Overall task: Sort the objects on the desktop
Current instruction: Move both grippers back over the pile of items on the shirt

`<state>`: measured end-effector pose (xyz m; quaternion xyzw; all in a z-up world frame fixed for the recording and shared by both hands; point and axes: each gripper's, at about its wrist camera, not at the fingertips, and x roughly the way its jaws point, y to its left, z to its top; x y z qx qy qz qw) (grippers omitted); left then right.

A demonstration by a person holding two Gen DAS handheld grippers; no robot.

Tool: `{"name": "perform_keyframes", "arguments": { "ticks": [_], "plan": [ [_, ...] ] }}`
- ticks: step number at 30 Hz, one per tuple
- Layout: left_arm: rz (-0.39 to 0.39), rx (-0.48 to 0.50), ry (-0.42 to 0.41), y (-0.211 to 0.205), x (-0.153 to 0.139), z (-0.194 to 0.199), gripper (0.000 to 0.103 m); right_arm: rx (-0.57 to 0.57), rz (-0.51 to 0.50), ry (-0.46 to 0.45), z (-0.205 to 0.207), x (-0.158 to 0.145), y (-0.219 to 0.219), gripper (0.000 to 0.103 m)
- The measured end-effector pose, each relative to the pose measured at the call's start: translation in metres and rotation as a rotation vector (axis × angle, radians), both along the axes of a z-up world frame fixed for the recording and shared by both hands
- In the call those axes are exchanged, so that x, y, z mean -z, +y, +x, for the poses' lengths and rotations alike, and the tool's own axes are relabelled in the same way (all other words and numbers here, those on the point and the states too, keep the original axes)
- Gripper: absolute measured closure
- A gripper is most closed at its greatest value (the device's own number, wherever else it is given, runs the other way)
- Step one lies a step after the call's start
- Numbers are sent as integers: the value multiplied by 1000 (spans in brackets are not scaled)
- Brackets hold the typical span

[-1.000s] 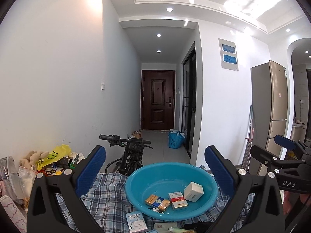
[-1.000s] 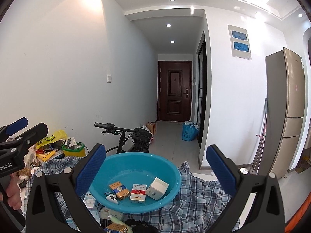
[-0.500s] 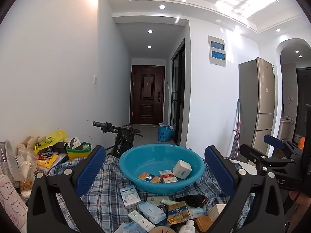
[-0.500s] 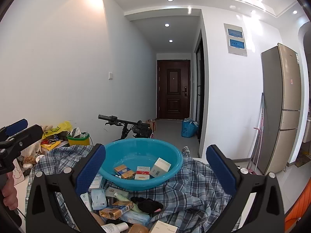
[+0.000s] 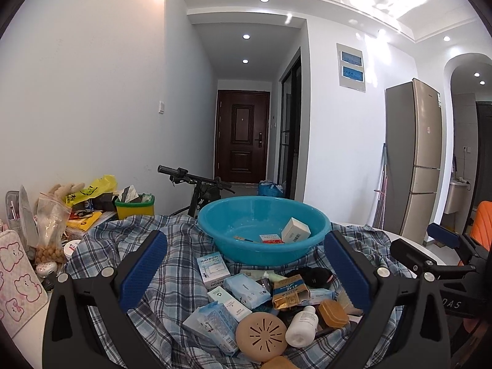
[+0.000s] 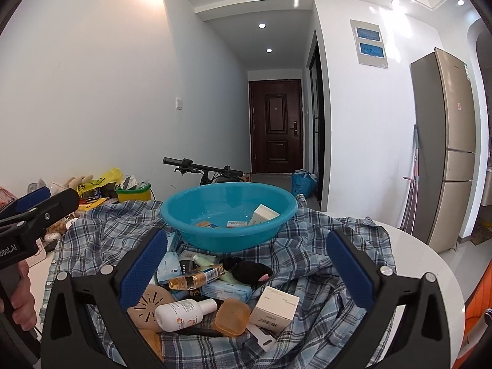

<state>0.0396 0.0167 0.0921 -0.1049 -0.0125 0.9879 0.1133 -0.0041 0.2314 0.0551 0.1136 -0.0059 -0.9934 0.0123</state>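
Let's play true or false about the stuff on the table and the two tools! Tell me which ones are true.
1. The blue basin sits on the checked cloth. True.
2. The basin has nothing in it. False: small boxes lie inside, among them a white box.
3. The left tool is open and holds nothing. True.
4. The right tool is squeezing the white bottle. False: it is open, and the bottle lies in the pile.
5. The black plush thing lies in front of the basin. True.
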Motion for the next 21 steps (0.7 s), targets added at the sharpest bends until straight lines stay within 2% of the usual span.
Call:
{"name": "perform_keyframes", "arguments": {
  "ticks": [4,9,13,17,21],
  "plan": [
    [-16,-27,-80,4,15,-8,0,-5,28,-98,-7,14,-4,0],
    [-27,-4,-246,8,51,-20,0,-65,-33,-292,-15,50,0,0],
    [-63,13,-368,13,82,-29,0,-84,-15,-404,-16,78,0,0],
    [-79,66,-484,21,108,-36,0,-93,-36,-479,-16,98,5,0],
    [-67,158,-547,32,119,-40,0,-87,-59,-492,-16,103,11,0]
  ]
}}
